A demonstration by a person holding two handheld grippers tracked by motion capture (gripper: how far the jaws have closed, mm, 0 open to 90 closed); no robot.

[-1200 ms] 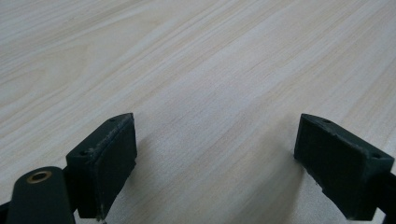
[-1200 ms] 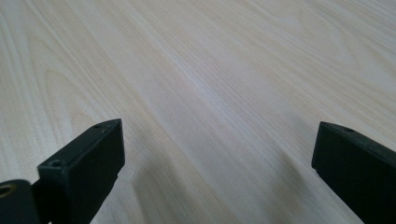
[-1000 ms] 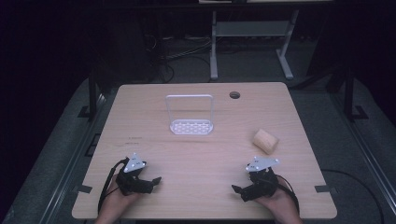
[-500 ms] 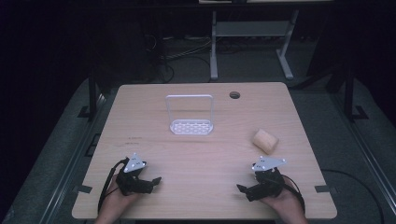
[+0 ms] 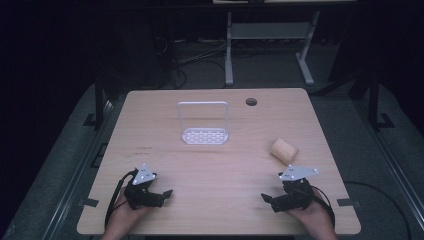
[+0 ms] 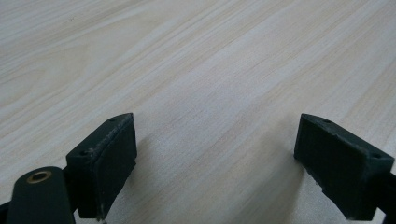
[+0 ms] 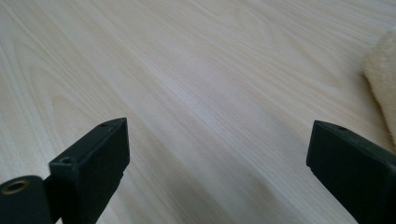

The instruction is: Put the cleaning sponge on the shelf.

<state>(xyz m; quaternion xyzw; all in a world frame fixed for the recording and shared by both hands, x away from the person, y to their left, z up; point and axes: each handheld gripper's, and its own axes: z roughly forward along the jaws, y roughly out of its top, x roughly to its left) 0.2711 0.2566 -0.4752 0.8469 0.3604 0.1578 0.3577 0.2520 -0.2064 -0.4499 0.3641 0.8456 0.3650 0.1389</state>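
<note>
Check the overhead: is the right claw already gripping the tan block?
No, the right claw sits open near the table's front edge, apart from the tan block.

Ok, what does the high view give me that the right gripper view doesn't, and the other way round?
High view alone: the white wire-framed rack with a perforated base, standing upright mid-table, the round dark hole in the tabletop, and the left gripper near the front edge. Right gripper view alone: a close look at the right gripper, its black jaws wide apart with nothing between them. Both share the light wooden table and the tan rounded sponge-like block, which sits at the right edge of the right gripper view, apart from the jaws.
</note>
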